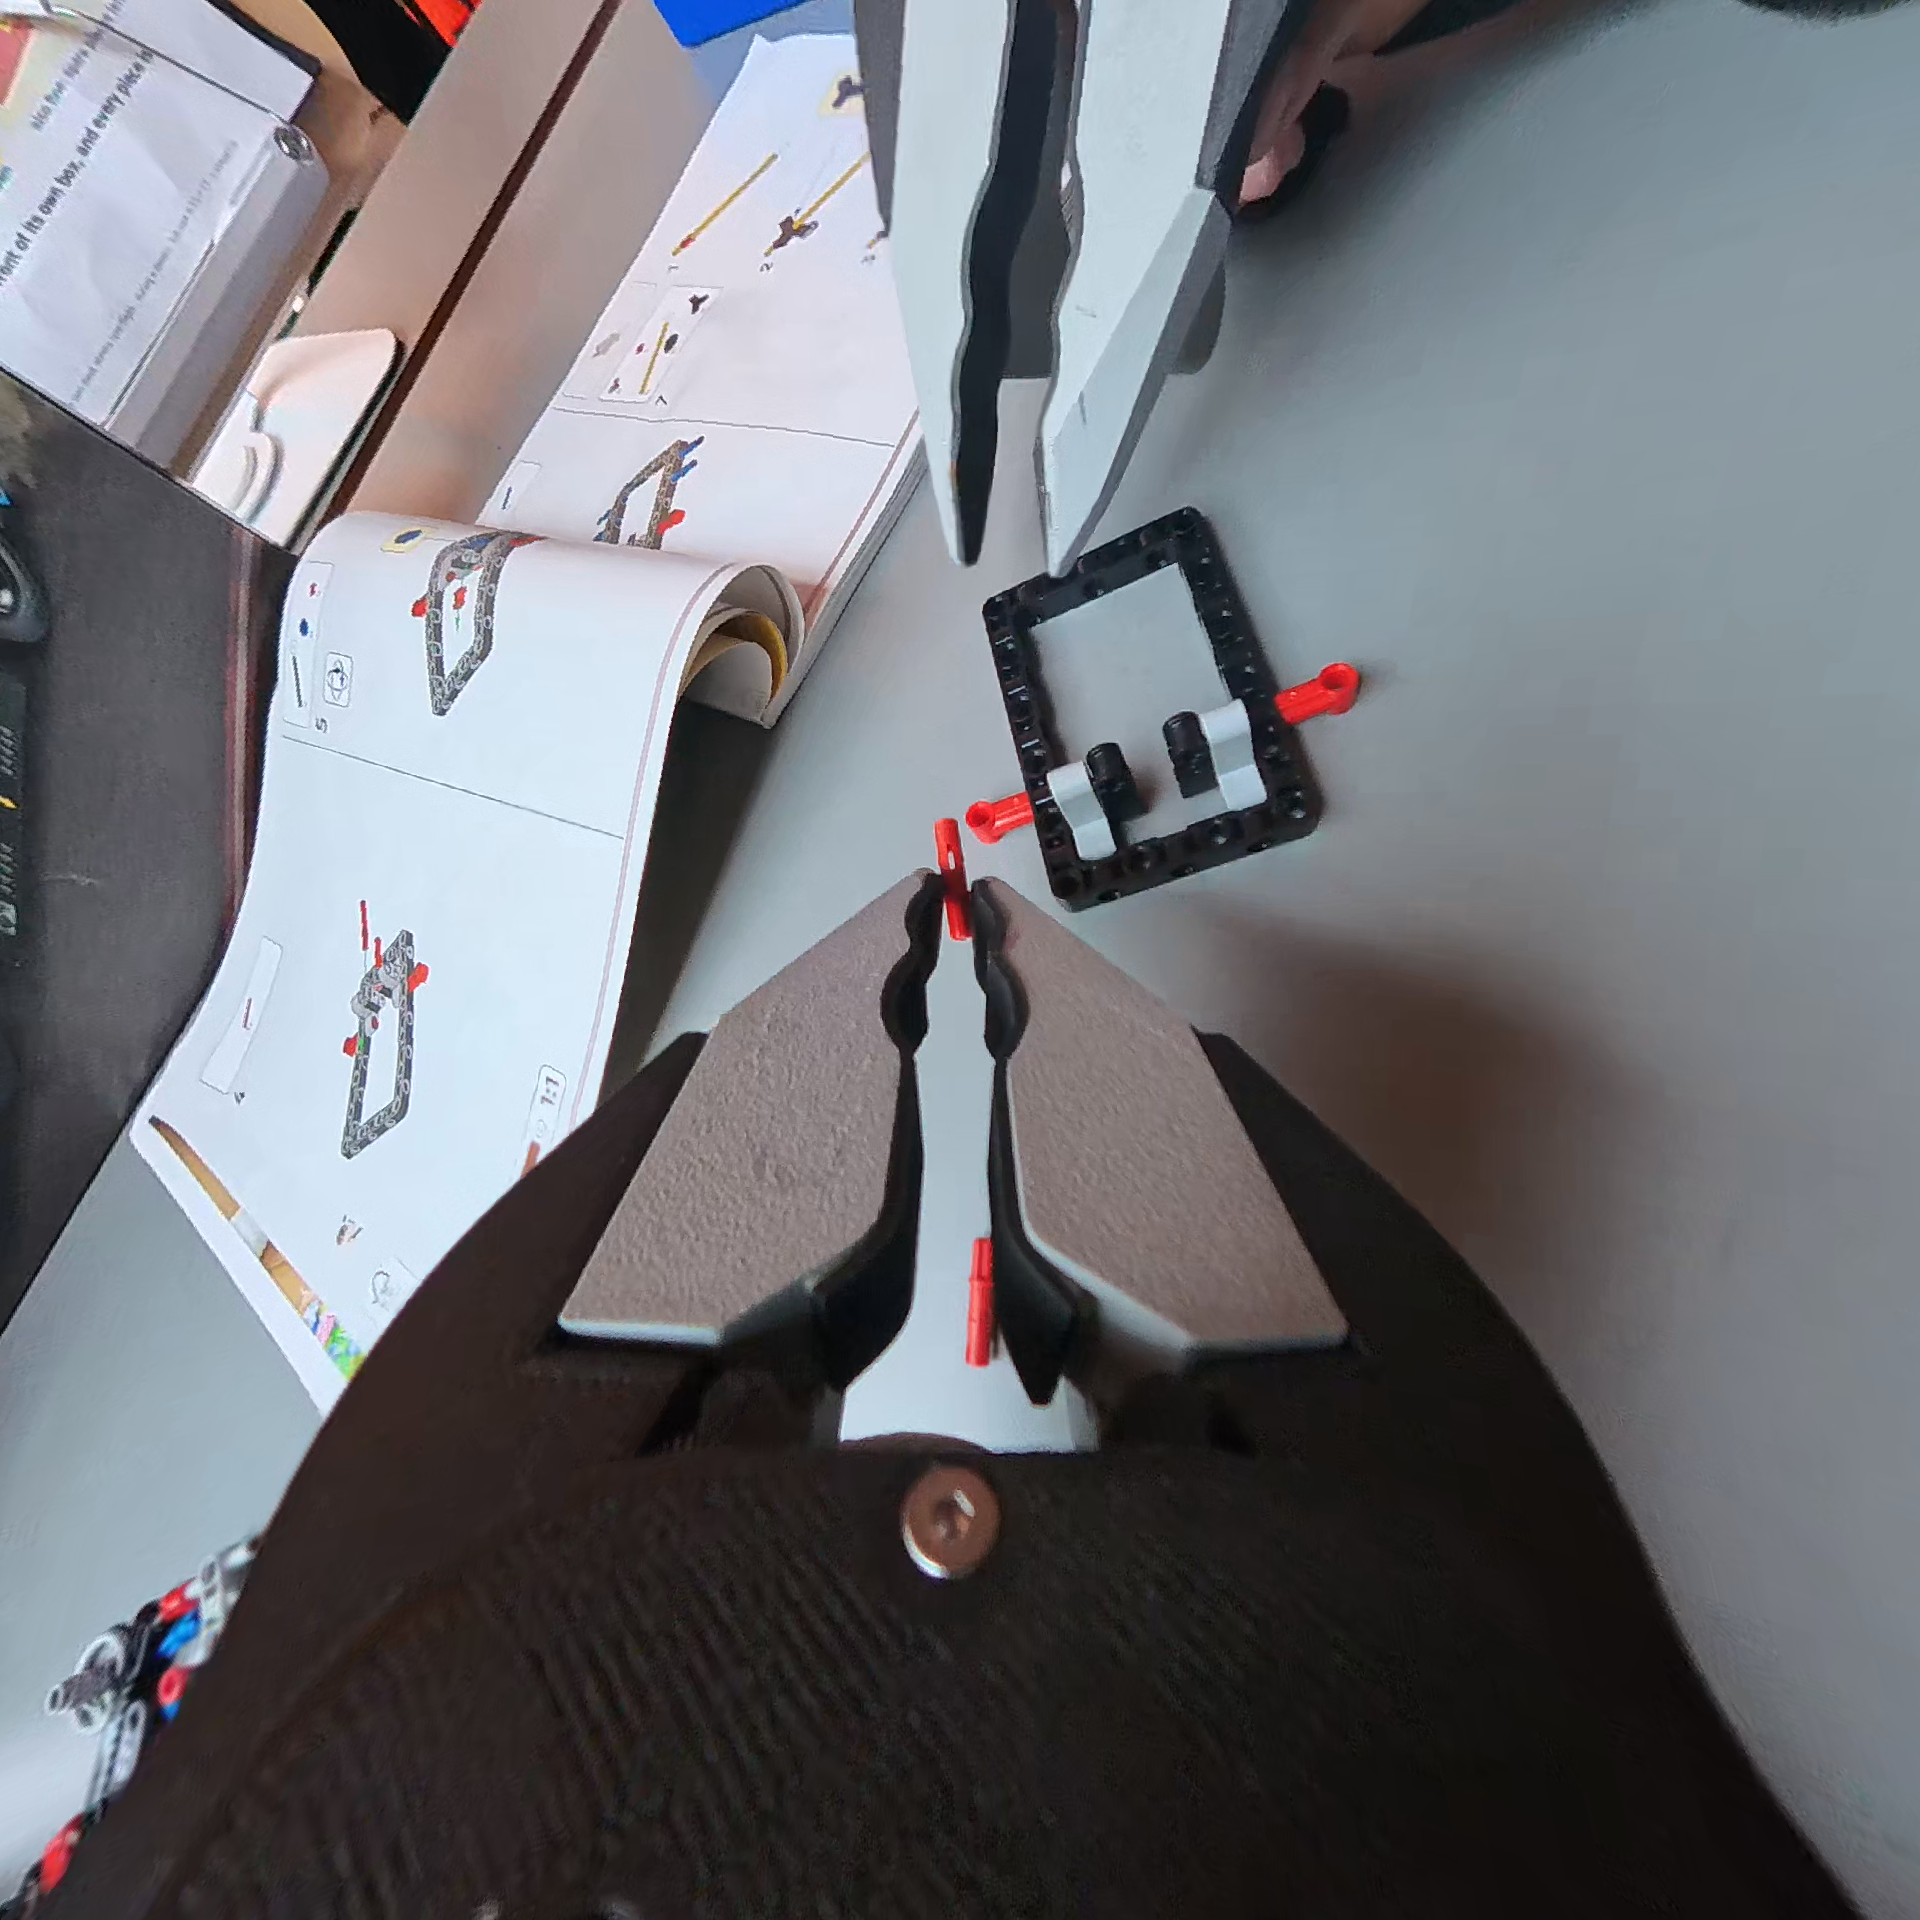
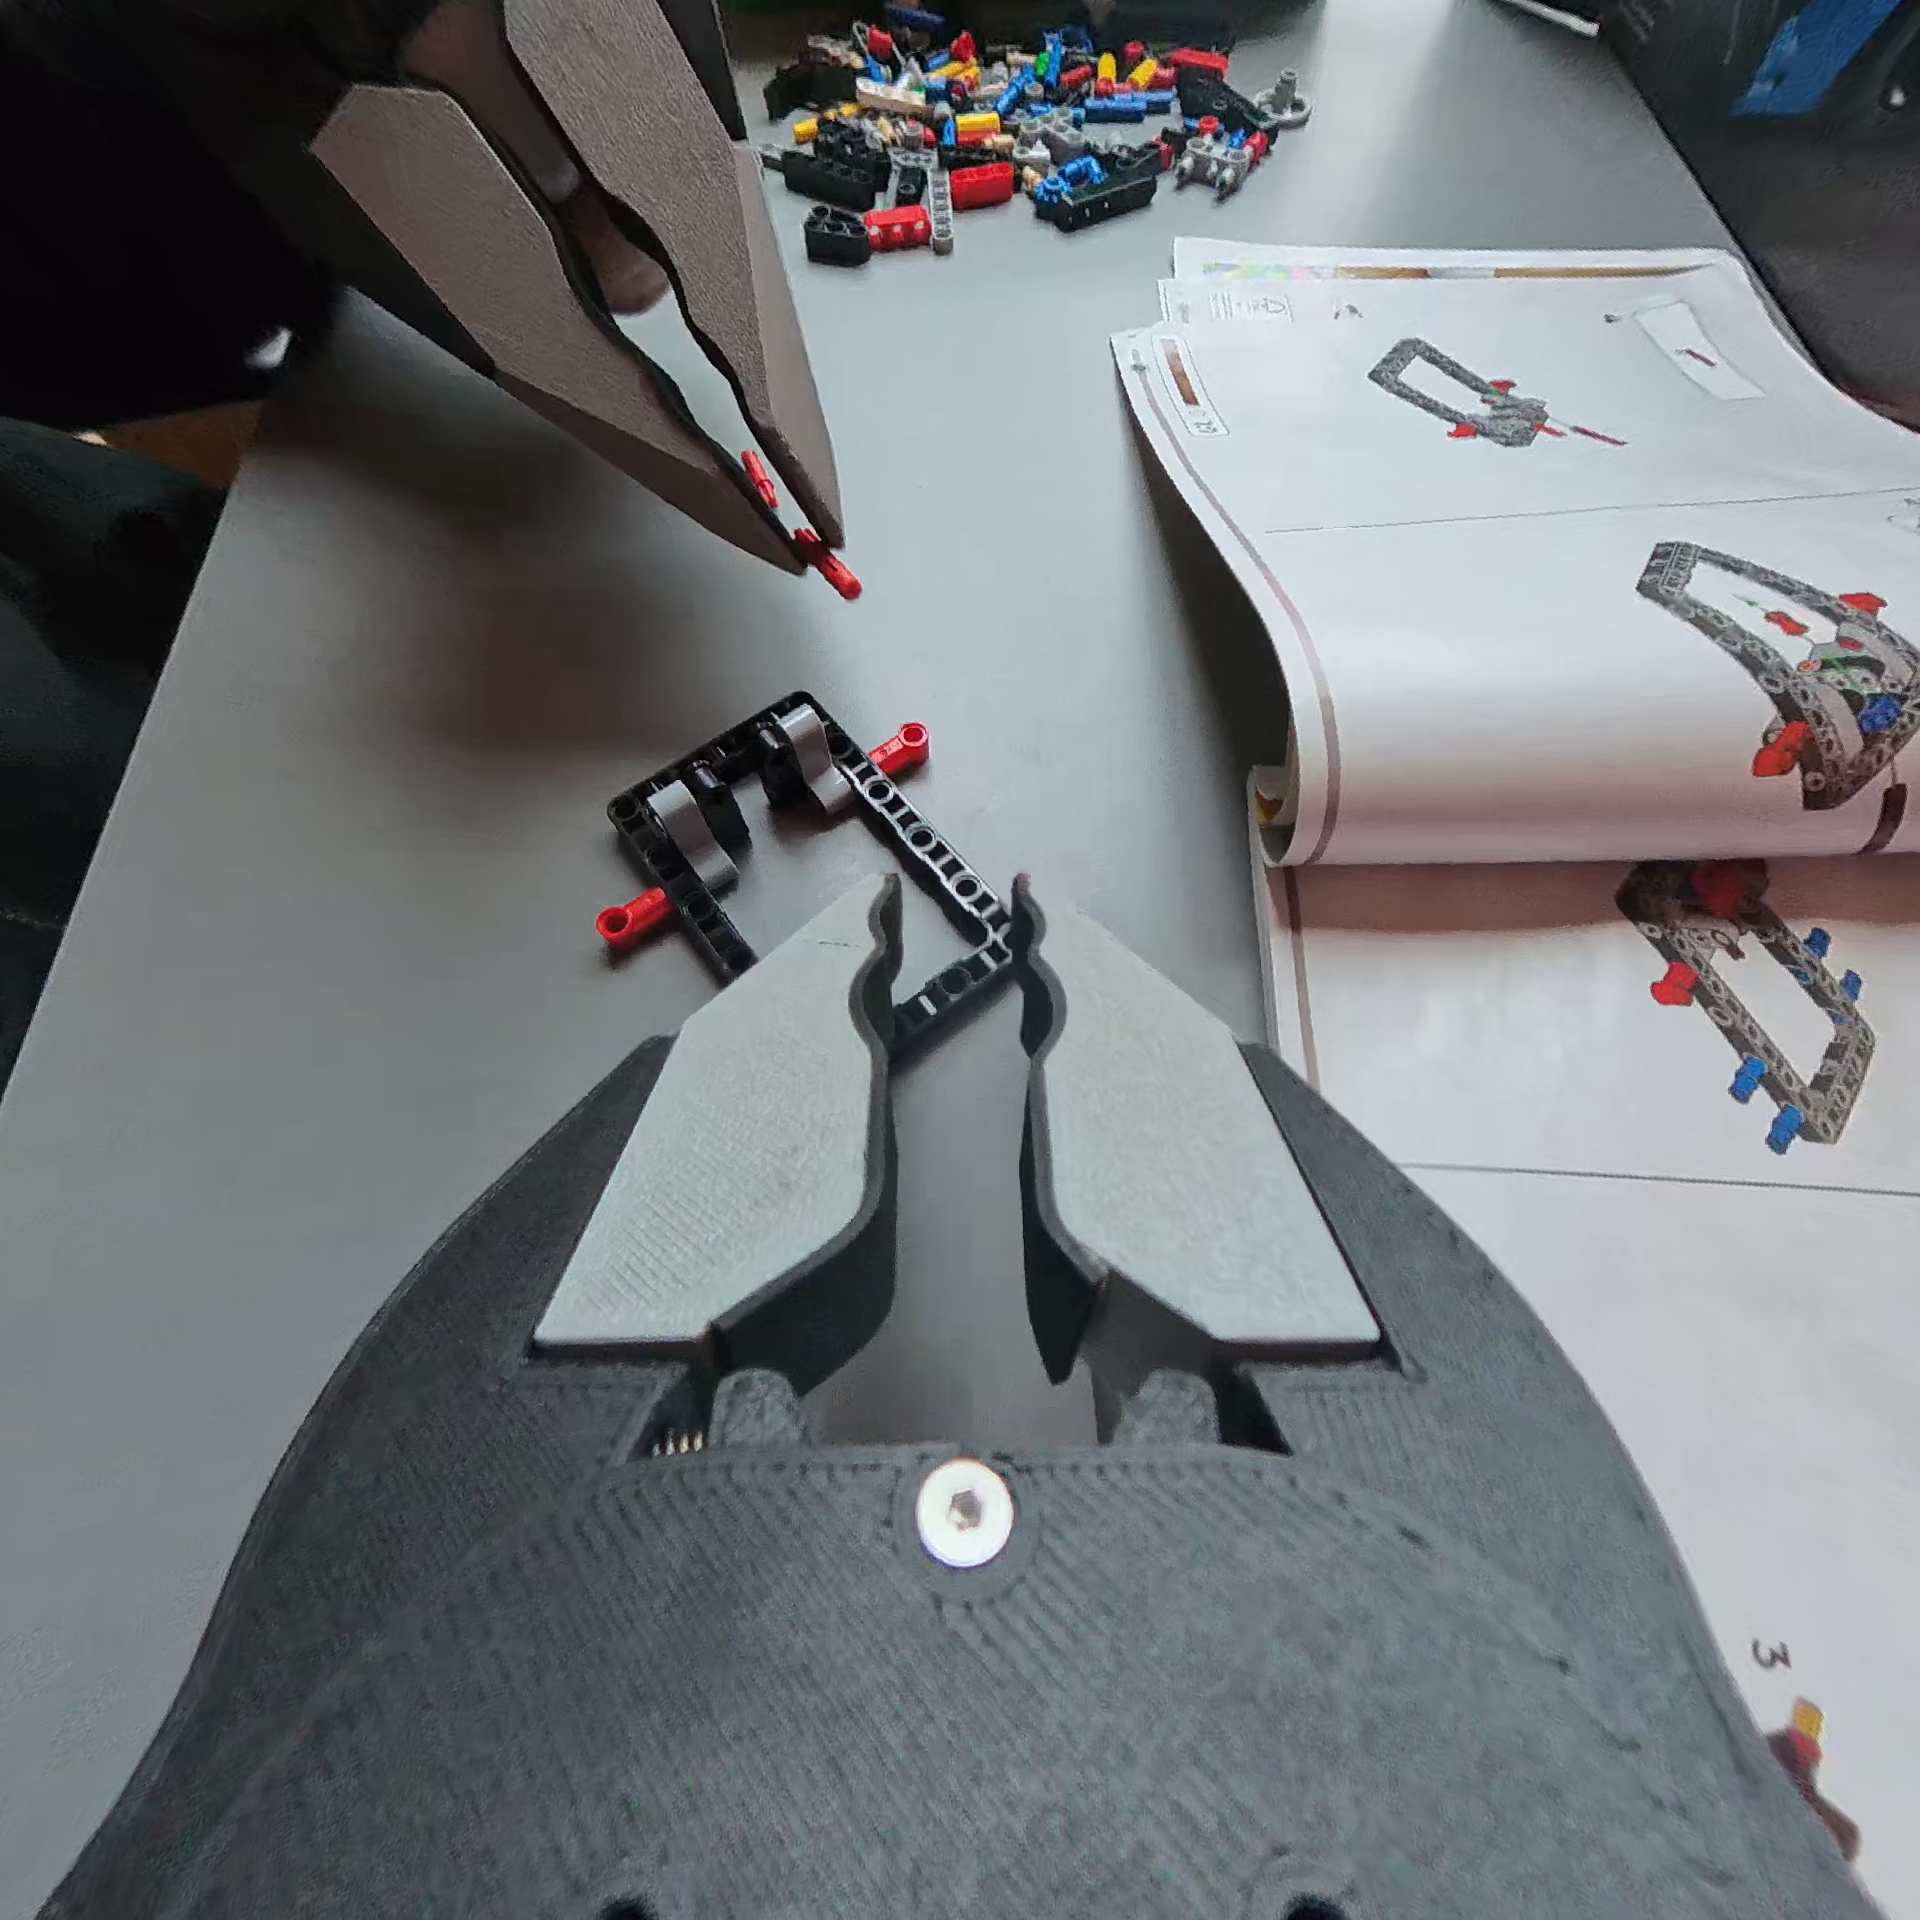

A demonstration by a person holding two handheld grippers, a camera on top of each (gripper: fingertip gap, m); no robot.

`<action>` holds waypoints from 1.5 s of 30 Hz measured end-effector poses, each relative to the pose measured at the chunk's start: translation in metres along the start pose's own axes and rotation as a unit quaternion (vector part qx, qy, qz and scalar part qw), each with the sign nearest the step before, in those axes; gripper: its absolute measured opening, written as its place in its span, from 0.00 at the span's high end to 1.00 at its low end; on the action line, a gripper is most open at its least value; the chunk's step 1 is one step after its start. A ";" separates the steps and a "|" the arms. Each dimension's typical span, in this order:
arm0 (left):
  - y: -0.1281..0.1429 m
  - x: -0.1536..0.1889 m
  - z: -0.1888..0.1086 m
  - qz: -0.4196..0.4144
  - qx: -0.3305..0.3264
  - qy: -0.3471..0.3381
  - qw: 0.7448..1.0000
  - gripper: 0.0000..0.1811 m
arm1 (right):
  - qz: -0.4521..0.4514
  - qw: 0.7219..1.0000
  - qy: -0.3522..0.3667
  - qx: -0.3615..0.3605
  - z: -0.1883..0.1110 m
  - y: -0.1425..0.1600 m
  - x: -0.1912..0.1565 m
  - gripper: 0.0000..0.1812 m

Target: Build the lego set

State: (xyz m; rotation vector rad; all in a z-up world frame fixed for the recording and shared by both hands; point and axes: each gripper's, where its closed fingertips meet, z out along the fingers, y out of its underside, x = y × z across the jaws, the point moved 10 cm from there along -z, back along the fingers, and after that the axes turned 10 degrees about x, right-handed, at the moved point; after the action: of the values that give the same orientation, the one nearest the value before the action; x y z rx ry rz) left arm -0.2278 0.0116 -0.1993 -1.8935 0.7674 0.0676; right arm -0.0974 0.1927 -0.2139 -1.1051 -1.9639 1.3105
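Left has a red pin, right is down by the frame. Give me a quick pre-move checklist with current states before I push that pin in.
1. Pin gripped: ok. The left hand-held gripper is shut on the red pin, which sticks out past the tips.
2. Pin clear of the black frame: ok, a gap shows between them.
3. Frame steadied: not ok. The right hand-held gripper is open at the frame's corner, not clamped.
4. Frame flat on the grey table: ok.
5. Target hole: cannot tell which one the pin goes into.
6. Spare red pin on the table under the left fingers: ok, out of the path.
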 end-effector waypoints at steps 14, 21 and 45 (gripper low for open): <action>0.013 0.003 0.001 -0.015 0.037 -0.032 0.999 0.98 | -0.004 0.998 -0.023 -0.061 -0.002 0.011 -0.003 0.95; 0.012 0.000 -0.001 -0.017 0.057 -0.057 0.997 0.98 | -0.004 0.998 -0.040 -0.046 -0.005 0.009 -0.005 0.96; 0.012 0.001 -0.001 -0.007 0.057 -0.063 0.996 0.98 | -0.003 0.997 -0.058 -0.057 -0.010 0.013 -0.007 1.00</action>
State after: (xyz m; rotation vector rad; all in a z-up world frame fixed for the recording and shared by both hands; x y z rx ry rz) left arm -0.2334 0.0072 -0.2089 -1.7681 0.6583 0.1314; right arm -0.0816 0.1944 -0.2219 -1.0976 -2.1487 1.2988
